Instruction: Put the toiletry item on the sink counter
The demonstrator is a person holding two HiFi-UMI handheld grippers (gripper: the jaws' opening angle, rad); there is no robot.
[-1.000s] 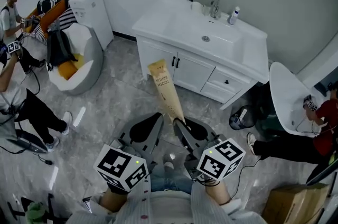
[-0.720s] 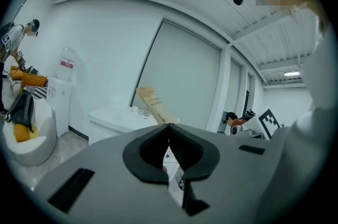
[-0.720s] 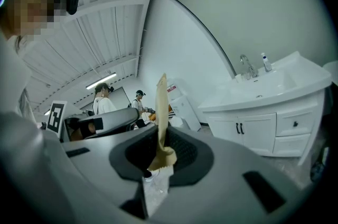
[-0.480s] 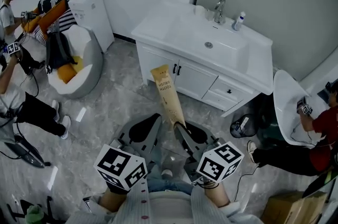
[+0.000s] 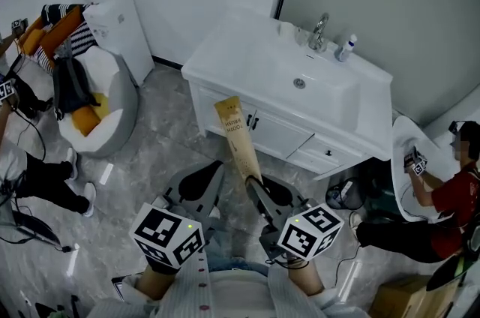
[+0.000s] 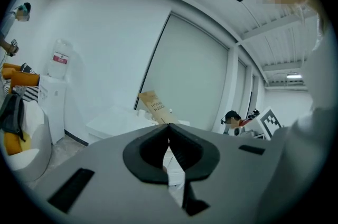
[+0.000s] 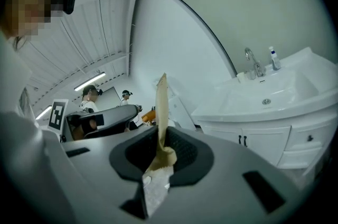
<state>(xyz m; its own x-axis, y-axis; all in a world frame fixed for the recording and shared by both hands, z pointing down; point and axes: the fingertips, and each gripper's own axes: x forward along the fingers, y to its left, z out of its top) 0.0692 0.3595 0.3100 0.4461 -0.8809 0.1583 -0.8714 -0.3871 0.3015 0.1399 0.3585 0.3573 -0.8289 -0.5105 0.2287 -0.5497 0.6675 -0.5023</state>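
Head view: carrying step. My right fingers [image 5: 259, 196] clamp the toothbrush packet [image 5: 237, 136]; left fingers [image 5: 212, 189] closed, empty. Next: reach the sink table's [image 5: 225, 54] front edge.

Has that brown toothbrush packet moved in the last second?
Yes. The toothbrush packet, gripped in the jaws of the right gripper, has moved toward the sink cabinet: its tip now reaches higher up the cabinet front.

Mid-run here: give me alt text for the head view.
The right gripper holds a brown paper toothbrush packet pointing toward a white sink vanity with a faucet and small bottle. The left gripper is shut and empty beside it.
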